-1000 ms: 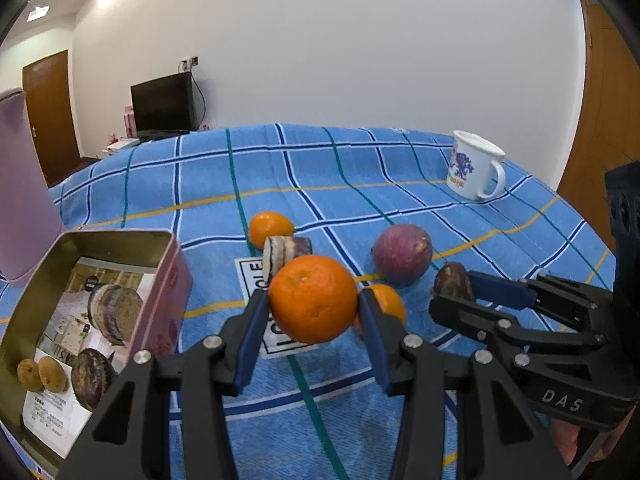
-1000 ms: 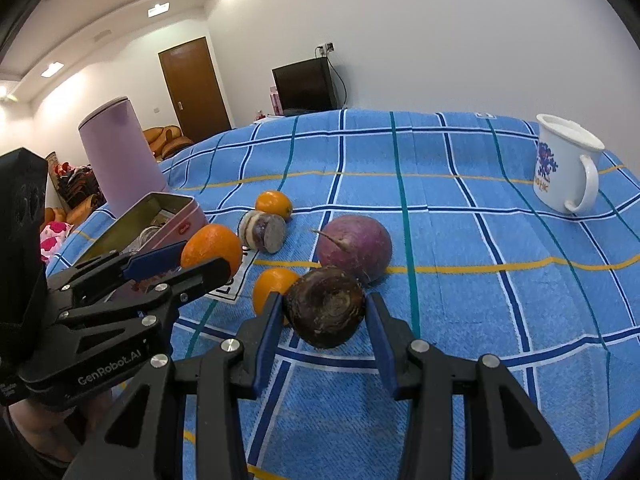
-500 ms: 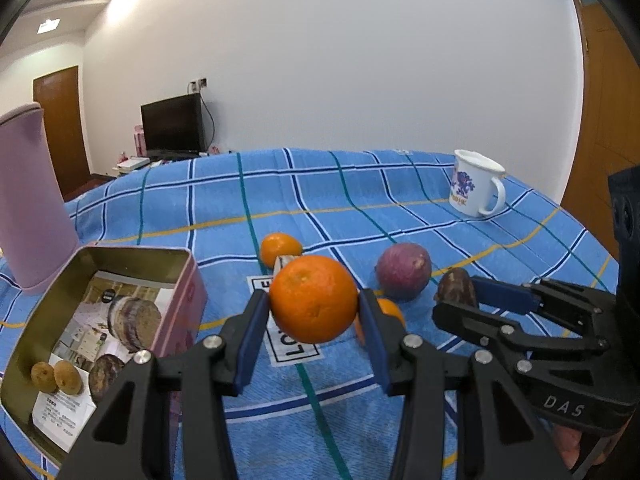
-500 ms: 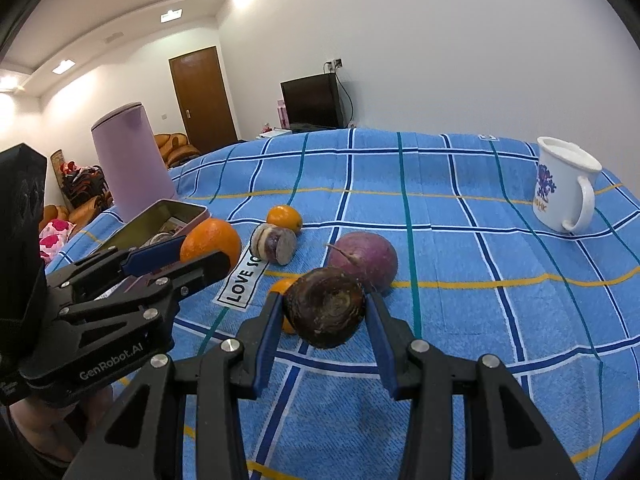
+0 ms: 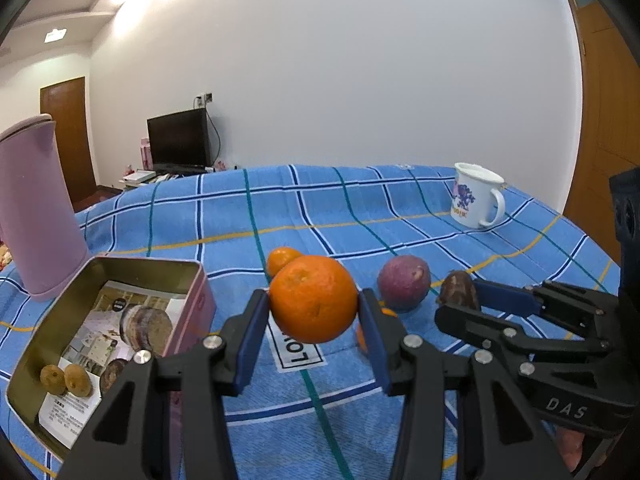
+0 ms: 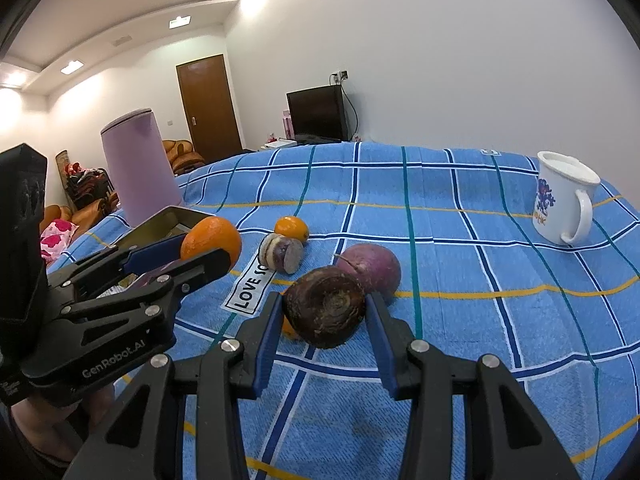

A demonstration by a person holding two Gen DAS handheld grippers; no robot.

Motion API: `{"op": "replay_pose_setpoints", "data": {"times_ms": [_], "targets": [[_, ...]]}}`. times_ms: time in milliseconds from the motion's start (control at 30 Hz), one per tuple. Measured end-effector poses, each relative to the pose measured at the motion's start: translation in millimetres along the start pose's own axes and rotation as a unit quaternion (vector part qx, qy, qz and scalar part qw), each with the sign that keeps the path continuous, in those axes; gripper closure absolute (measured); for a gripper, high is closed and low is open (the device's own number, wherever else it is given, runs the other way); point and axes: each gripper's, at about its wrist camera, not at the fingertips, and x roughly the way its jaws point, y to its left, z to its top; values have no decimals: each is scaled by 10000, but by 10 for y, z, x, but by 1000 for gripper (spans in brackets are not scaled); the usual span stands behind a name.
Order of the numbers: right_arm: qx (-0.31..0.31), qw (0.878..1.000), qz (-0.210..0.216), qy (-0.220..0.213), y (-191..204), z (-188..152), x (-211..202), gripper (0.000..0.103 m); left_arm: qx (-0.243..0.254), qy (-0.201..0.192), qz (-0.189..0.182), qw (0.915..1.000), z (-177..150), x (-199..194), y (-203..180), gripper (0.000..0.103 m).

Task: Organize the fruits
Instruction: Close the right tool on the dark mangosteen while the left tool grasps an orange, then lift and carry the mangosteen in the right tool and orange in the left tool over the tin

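Observation:
My left gripper (image 5: 314, 312) is shut on a large orange (image 5: 313, 304) and holds it above the blue checked cloth, just right of the open tin box (image 5: 192, 280). It also shows in the right wrist view (image 6: 208, 250). My right gripper (image 6: 325, 314) is shut on a dark brown round fruit (image 6: 325, 307) and holds it in the air. On the cloth lie a purple round fruit (image 6: 370, 266), a small orange (image 6: 292, 228), a cut purple piece (image 6: 282, 252) and another orange (image 6: 289, 328) mostly hidden behind the fingers.
The tin box (image 5: 24, 364) holds a sliced purple piece (image 5: 148, 326) and two small brown fruits (image 5: 66, 378). A tall pink jug (image 5: 36, 208) stands behind it. A white mug (image 6: 562, 198) stands at the far right. A "LOVE" label (image 6: 250, 288) lies on the cloth.
Both grippers have risen with their fruits and the views have tilted up. The left gripper with the orange has moved nearer the tin box.

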Motion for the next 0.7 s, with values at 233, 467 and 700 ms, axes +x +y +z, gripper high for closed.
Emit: {"op": "replay_pose_setpoints", "data": {"times_ms": [233, 467, 700], "targets": [[-83, 9998, -1, -161, 33, -8, -62, 59, 45, -68, 34, 10000, -2, -27, -12, 55], [-131, 9994, 40, -308, 43, -18, -123, 59, 18, -150, 53, 9999, -2, -59, -4, 55], [-180, 9990, 54, -409, 67, -32, -165, 59, 27, -321, 76, 9995, 1, -125, -9, 55]]}}
